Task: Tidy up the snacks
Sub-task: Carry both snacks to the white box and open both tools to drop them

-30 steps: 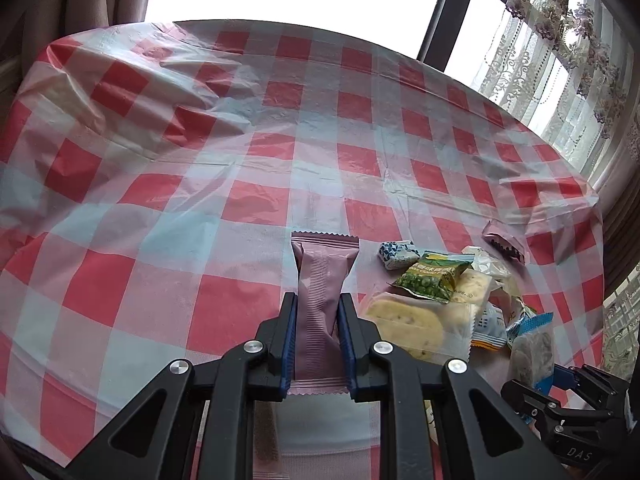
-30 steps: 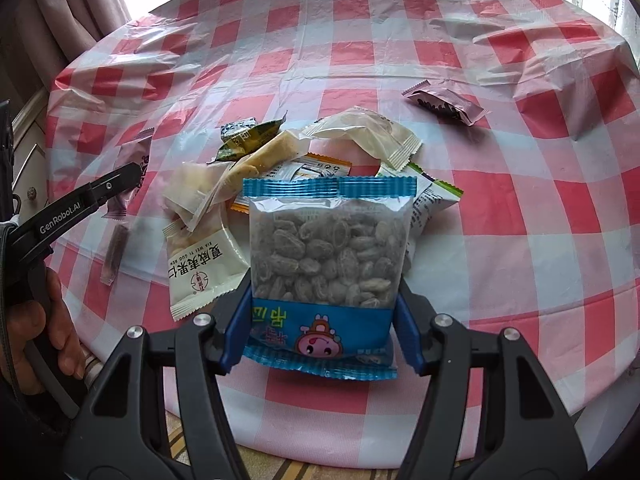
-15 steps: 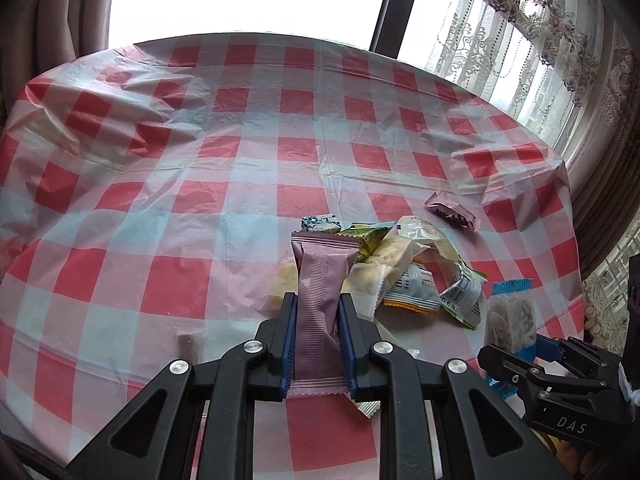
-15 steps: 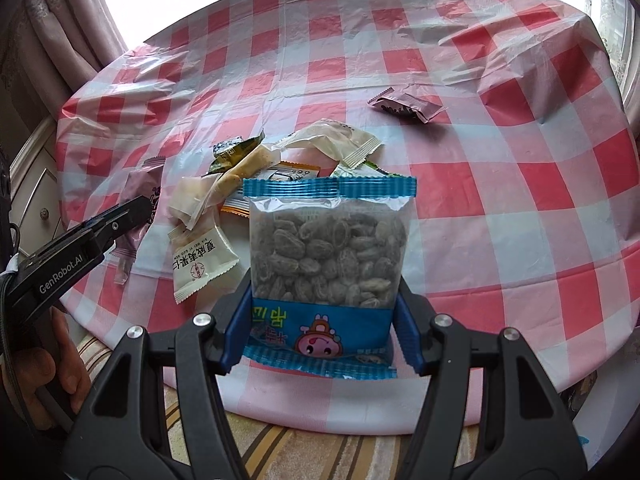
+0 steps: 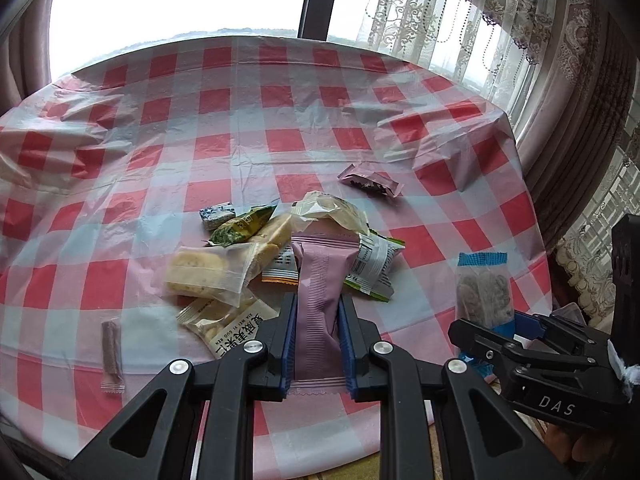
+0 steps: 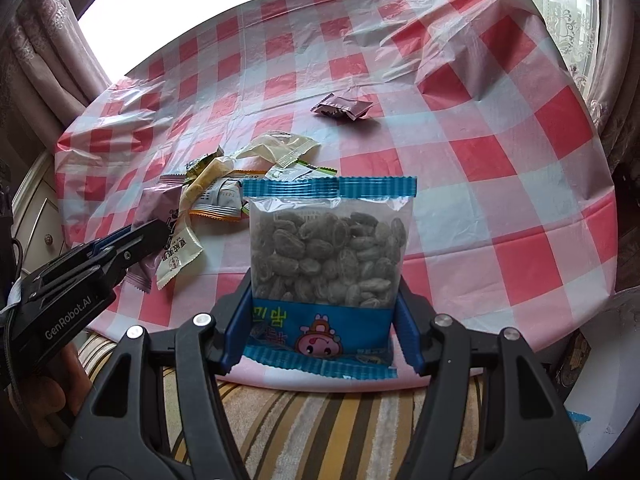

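My left gripper (image 5: pixel 317 322) is shut on a mauve snack bar packet (image 5: pixel 320 288), held lengthwise above the table's near edge. My right gripper (image 6: pixel 324 300) is shut on a clear bag of dark dried fruit with a blue band (image 6: pixel 328 256); that same bag (image 5: pixel 484 288) shows at the right of the left wrist view. A heap of snack packets (image 5: pixel 240 264) lies on the red-and-white checked tablecloth (image 5: pixel 280 140), just beyond the left gripper. A small mauve packet (image 5: pixel 370 180) lies apart, farther back. A thin brown stick packet (image 5: pixel 111 348) lies at the near left.
A window with lace curtains (image 5: pixel 460 20) stands behind the round table. A striped seat cushion (image 6: pixel 320 420) sits below the table's near edge. A white cabinet with a knob (image 6: pixel 40 232) is at the left. A person's hand (image 6: pixel 60 396) grips the left tool.
Both grippers have drawn back toward the table's near edge with their packets still held, and both rolled a little. The snack heap now lies farther ahead, and more window shows.
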Demonstrator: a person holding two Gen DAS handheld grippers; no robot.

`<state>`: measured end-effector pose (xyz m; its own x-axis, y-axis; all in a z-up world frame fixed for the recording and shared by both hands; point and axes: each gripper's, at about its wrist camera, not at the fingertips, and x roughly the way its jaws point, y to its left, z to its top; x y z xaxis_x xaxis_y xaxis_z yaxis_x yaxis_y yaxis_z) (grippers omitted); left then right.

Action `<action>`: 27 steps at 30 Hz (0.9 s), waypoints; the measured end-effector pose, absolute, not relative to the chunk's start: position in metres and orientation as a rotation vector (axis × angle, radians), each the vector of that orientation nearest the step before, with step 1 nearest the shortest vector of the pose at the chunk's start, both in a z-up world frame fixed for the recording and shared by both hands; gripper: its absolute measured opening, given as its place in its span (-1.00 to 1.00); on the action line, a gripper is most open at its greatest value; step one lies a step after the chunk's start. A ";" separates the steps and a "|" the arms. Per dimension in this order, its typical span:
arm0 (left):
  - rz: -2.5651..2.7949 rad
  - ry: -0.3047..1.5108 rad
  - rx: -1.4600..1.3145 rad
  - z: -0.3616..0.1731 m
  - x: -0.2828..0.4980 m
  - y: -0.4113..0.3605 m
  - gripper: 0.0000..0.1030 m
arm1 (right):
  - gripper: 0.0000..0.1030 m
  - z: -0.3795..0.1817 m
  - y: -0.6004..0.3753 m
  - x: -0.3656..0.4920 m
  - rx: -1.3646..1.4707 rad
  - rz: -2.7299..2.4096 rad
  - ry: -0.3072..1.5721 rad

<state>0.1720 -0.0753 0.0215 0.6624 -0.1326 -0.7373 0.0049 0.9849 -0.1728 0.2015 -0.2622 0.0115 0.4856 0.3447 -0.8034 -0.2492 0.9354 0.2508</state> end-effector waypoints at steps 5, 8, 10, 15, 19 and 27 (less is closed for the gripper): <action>-0.136 0.864 -0.139 0.025 0.172 -0.102 -0.60 | 0.26 0.017 -0.287 0.195 0.121 0.329 0.986; -0.169 0.876 -0.110 0.026 0.172 -0.120 -0.60 | 0.26 0.017 -0.304 0.191 0.125 0.297 0.983; -0.195 0.888 -0.108 0.026 0.172 -0.130 -0.60 | 0.26 0.016 -0.317 0.188 0.136 0.279 0.984; -0.259 0.925 -0.100 0.026 0.173 -0.158 -0.60 | 0.26 0.014 -0.347 0.181 0.142 0.216 0.980; -0.327 0.961 -0.103 0.024 0.173 -0.182 -0.60 | 0.26 0.009 -0.370 0.175 0.133 0.157 0.983; -0.465 1.075 -0.160 0.013 0.172 -0.232 -0.60 | 0.26 -0.004 -0.414 0.161 0.147 0.055 1.006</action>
<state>0.1723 -0.2321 0.0133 0.3907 -0.4402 -0.8084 0.2876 0.8927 -0.3470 0.1611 -0.4143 -0.0043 0.5345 0.1136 -0.8375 0.0220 0.9887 0.1481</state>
